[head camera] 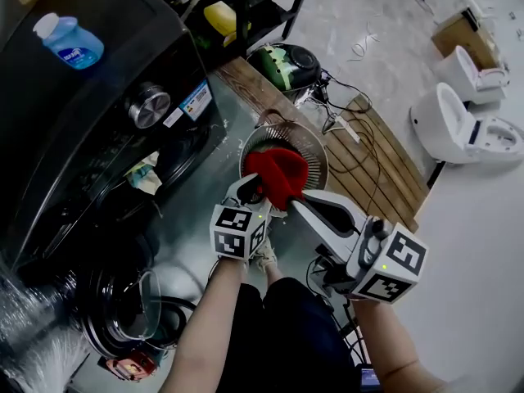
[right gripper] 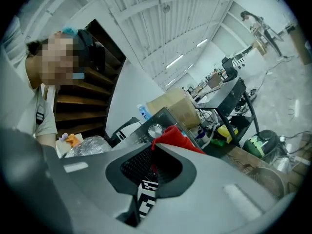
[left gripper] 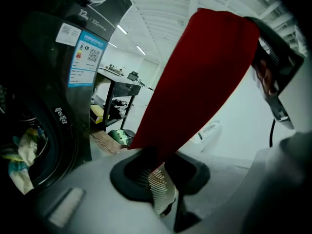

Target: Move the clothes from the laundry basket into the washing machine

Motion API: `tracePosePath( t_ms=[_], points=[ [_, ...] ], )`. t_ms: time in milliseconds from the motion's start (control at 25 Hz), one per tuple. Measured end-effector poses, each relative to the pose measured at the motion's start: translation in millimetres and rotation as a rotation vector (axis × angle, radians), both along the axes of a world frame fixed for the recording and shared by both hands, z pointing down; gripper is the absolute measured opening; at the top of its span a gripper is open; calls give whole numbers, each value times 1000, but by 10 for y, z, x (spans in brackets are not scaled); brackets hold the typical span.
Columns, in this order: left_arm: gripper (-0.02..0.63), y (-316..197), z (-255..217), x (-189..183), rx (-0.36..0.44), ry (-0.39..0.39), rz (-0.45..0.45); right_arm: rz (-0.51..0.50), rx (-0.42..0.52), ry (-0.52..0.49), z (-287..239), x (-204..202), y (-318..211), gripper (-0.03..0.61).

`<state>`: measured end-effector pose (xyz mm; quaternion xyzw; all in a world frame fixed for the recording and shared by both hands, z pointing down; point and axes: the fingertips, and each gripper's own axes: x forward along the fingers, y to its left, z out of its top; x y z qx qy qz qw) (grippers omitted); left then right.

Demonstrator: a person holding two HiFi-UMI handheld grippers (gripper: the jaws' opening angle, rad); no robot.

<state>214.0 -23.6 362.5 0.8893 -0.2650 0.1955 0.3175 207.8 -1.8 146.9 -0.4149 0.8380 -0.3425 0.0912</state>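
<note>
cloth: red cloth, held up over the basket, between the two grippers, right of the washer
left gripper: left gripper, jaws pressed together on one end of the cloth
right gripper: right gripper, jaws pinching another edge, with a red tuft poking out above the pads
axis: the left gripper view shows a taut band running from the left jaws up to the right gripper, so the long axis runs gripper to gripper; the head view shows the loose part bunched on the far side
handling: likely soft, light and limp; it should sag and fold wherever it is not held, and is neither fragile nor slippery
hold: an edge or corner pinch looks enough, and two grips keep it from trailing
washer: opening is to the left; a pale rag already hangs at its mouth, and the door lies open near left
step: judged as carrying the cloth left towards the opening; it is not yet in
risk: a hanging fold could catch on the basket rim or the door
</note>
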Motion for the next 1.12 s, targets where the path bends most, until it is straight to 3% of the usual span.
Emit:
tracePosePath(
  t_ms=[40, 80, 200, 360, 600, 680, 720, 760, 800, 960, 1120],
  points=[
    [52, -6, -12, -8, 0, 3, -6, 2, 0, 16, 2, 23, 7, 40],
    [34, -8, -20, -27, -5, 8, -12, 6, -1, 30, 13, 56, 5, 40],
    [29, -6, -33, -188, -30, 0, -29, 26, -13, 98, 116, 192, -52, 40],
    [29, 10, -165, -591, -41, -25, -86, 70, -57, 293, 439, 404, -87, 41],
    [29, -55, -597, -1097, 4, -32, -165, -9, -176, 574, 1118, 282, -38, 53],
    [29, -69, -720, -1249, 15, -38, -197, -72, -177, 637, 1287, 94, -10, 100],
    [29, -71, -774, -1320, 18, -40, -214, -115, -171, 666, 1358, -22, 10, 176],
    [29, -72, -825, -1382, 21, -41, -228, -165, -158, 697, 1421, -149, 33, 304],
    [29, -73, -871, -1436, 24, -41, -240, -220, -139, 731, 1483, -284, 60, 370],
    [29, -42, -1012, -1614, 37, -24, -277, -411, -89, 838, 1858, -841, 154, 470],
    [29, 22, -1078, -1802, 46, 9, -329, -448, -147, 877, 2390, -1128, 69, 479]
  ],
)
